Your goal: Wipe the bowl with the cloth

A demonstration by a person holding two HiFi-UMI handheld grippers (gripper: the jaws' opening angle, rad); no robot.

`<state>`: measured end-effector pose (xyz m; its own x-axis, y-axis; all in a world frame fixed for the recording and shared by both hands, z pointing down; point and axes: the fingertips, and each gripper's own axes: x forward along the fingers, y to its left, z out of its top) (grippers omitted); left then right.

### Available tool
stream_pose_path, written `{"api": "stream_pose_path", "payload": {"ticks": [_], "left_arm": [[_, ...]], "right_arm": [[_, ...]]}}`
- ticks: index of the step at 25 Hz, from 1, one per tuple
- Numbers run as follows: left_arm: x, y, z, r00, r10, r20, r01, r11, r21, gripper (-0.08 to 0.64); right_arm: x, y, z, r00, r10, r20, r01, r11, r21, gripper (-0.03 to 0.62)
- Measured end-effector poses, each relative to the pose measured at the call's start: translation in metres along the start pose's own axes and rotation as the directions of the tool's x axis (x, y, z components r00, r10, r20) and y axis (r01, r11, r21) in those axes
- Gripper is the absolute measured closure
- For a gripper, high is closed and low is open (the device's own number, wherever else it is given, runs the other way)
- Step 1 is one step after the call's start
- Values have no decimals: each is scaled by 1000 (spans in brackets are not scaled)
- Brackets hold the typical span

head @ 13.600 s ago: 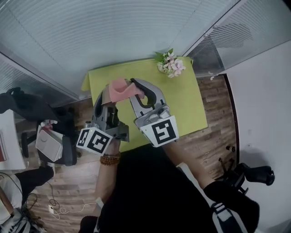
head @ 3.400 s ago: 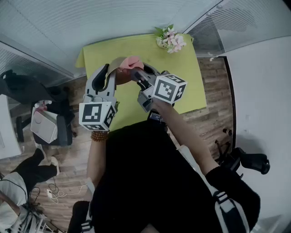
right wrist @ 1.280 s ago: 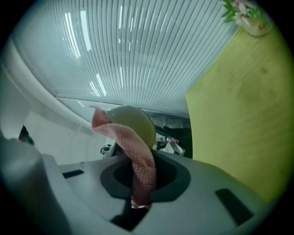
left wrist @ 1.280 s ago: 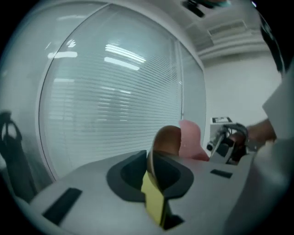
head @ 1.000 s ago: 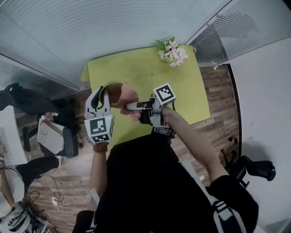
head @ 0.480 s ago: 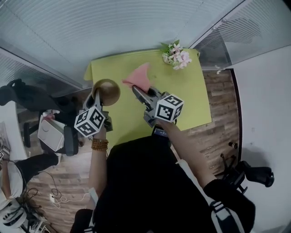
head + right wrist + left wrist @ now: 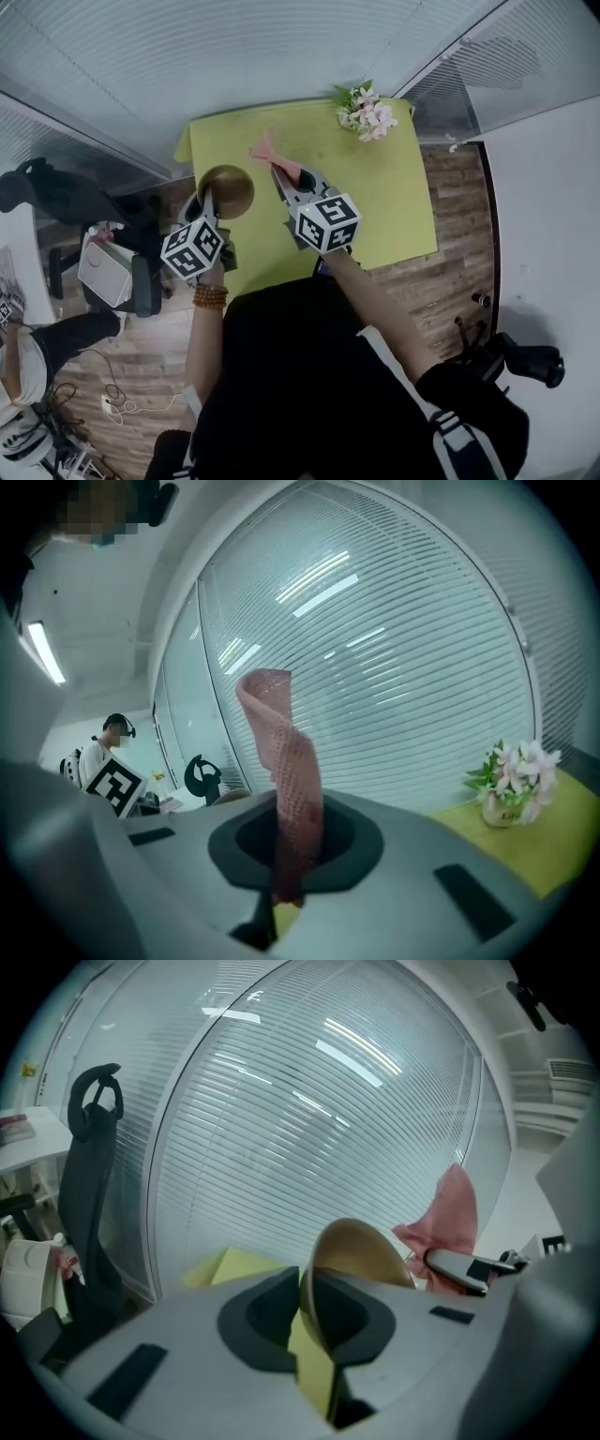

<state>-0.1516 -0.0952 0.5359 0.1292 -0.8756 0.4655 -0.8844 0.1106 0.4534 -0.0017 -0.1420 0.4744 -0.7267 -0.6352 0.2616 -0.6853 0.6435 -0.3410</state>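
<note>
Head view: a yellow-green worktop (image 7: 375, 206) stands against a glass wall with horizontal blinds (image 7: 234, 56), with wood-plank floor (image 7: 450, 206) to its right. A small pot of pink and white flowers (image 7: 367, 111) sits at the far right corner of the worktop.

Left hand-held gripper (image 7: 208, 200) is clenched on the rim of a golden-brown round bowl (image 7: 226, 191). The bowl is at the left edge of the worktop, its dark inside showing from above. Left gripper view confirms this: the jaws (image 7: 306, 1283) are pinched on the bowl's thin rim, and the bowl (image 7: 361, 1251) is tipped, its outer wall bulging to the right. Yellow worktop (image 7: 225, 1265) shows below and behind it. I cannot tell whether the bowl rests on the worktop or is held just above it.

Right hand-held gripper (image 7: 278, 172) is clamped on a pink knitted cloth (image 7: 265, 150), over the middle of the worktop and to the right of the bowl. Cloth and bowl are near each other but apart — no contact. Right gripper view: the jaws (image 7: 286, 850) are closed on the lower end of the cloth (image 7: 291, 752), which rises from them in a twisted strip. The flower pot (image 7: 511, 780) is off to the right on the worktop (image 7: 562, 841).

The left gripper view also catches the cloth (image 7: 452, 1222) hanging above the right gripper's jaw tip (image 7: 464, 1267) — both to the right of the bowl.
</note>
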Motion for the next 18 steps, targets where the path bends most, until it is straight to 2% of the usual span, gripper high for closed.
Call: {"api": "stream_pose_path", "payload": {"ticks": [11, 18], "left_arm": [[12, -9, -27, 997, -27, -70, 26, 1000, -8, 531], [13, -16, -29, 996, -27, -85, 26, 1000, -6, 531]], "right_arm": [[-8, -2, -5, 999, -35, -19, 35, 999, -27, 587], [-19, -5, -5, 998, -58, -28, 57, 997, -55, 588]]}}
